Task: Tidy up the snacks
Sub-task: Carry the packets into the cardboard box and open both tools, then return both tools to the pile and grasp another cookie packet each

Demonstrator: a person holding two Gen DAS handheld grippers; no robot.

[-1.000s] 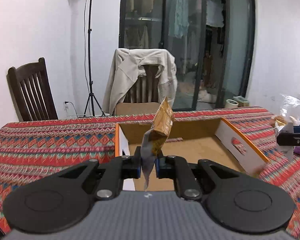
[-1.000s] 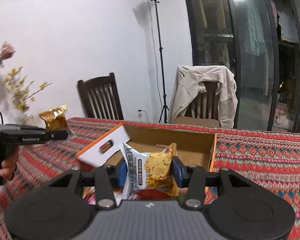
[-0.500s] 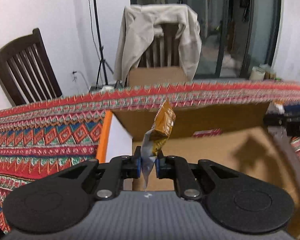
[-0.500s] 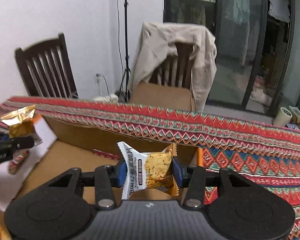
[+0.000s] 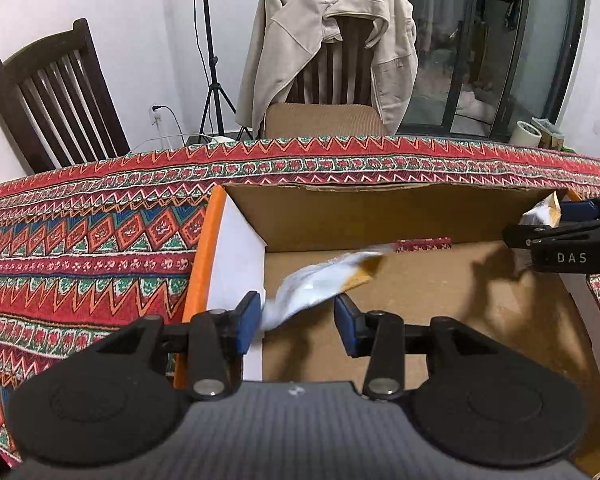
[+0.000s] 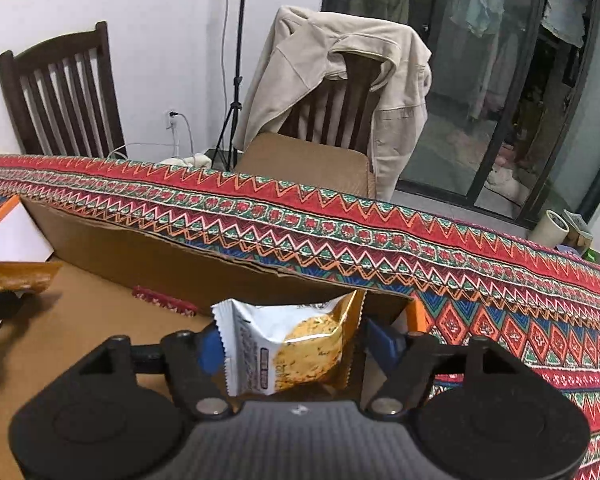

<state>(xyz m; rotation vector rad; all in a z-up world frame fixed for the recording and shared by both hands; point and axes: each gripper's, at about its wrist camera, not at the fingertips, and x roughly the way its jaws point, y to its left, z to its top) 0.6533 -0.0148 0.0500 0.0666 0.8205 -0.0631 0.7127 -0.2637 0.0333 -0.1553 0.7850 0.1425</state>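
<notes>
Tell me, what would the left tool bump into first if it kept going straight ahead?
Probably the snack packet, which sits between the opening jaws of the left tool. Past it, the line likely runs to the cardboard box, its floor or back wall; depth is hard to judge.

White-and-gold snack packet (image 5: 324, 284) blurred, tilted over open cardboard box (image 5: 380, 216), second packet (image 6: 288, 348) upright

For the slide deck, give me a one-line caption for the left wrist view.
Left gripper opening above the cardboard box, a blurred snack packet slipping from between its jaws.
</notes>
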